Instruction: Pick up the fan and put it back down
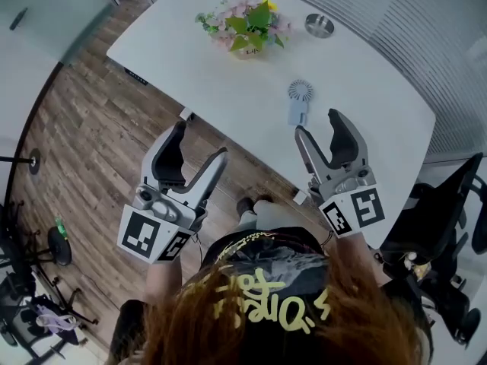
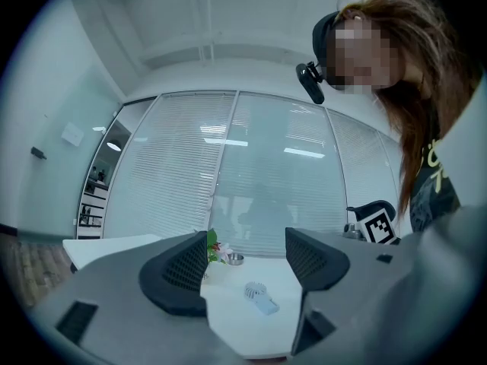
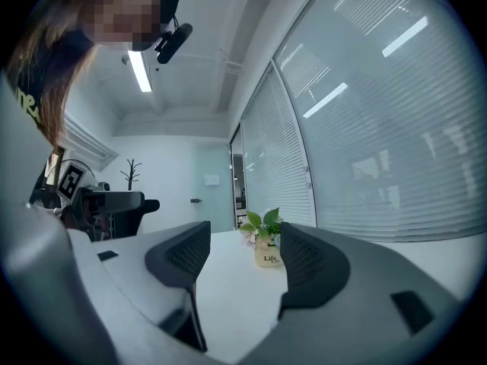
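Fan (image 1: 299,101) lies flat on the counter (image 1: 190,59), handle pointing at us. Our right tool (image 1: 318,124), open and empty, sits just short of it; left tool (image 1: 202,139), also open, is further off.

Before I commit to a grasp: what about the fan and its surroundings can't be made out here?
- Fan: switch and front face too small, head view and left gripper view.
- Fan: not in right gripper view; out of frame or behind the jaws, cannot tell.
- Flower pot: left gripper view, mostly behind one jaw of the left gripper.
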Demonstrator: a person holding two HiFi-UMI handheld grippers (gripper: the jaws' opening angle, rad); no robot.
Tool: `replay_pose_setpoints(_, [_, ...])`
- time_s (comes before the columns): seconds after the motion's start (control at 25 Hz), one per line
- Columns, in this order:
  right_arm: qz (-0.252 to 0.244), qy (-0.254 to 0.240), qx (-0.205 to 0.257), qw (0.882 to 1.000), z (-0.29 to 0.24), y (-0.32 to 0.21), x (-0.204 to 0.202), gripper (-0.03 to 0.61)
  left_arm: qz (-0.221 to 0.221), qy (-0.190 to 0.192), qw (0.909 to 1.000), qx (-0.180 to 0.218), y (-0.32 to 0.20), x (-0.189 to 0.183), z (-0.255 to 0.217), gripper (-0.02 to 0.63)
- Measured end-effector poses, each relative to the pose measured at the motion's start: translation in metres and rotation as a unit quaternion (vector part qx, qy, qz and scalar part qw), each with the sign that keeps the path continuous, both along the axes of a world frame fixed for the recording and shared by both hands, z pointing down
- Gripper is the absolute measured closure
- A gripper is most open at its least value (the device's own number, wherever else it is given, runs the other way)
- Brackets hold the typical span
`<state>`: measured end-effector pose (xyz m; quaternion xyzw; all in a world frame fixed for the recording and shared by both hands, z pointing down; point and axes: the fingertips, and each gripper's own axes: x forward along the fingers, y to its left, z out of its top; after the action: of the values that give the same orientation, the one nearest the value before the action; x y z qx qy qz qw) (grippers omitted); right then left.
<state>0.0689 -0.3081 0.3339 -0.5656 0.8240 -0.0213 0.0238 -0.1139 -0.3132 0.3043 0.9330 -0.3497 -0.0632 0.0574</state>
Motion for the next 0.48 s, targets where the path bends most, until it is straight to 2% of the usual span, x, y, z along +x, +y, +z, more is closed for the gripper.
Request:
replay_pose_setpoints(0.2, [0.004, 0.009, -0.032, 0.999, 0.022, -0.016, 0.007, 0.289, -0.020, 0.001, 0.9998, -0.007, 0.001, -0.002, 0.001, 0.298])
replay_pose_setpoints(0.32, [0.016, 0.024, -0.063, 0.998, 0.051, -0.029, 0.011, 0.252, -0.033, -0.002, 0.9994, -0.011, 0.002, -0.007, 0.003, 0.298])
replay_pose_setpoints(0.48, [0.036, 0.040, -0.114, 0.992, 0.097, -0.045, 0.019, 0.242, -0.044, -0.003, 0.9989, -0.013, 0.002, -0.007, 0.003, 0.299])
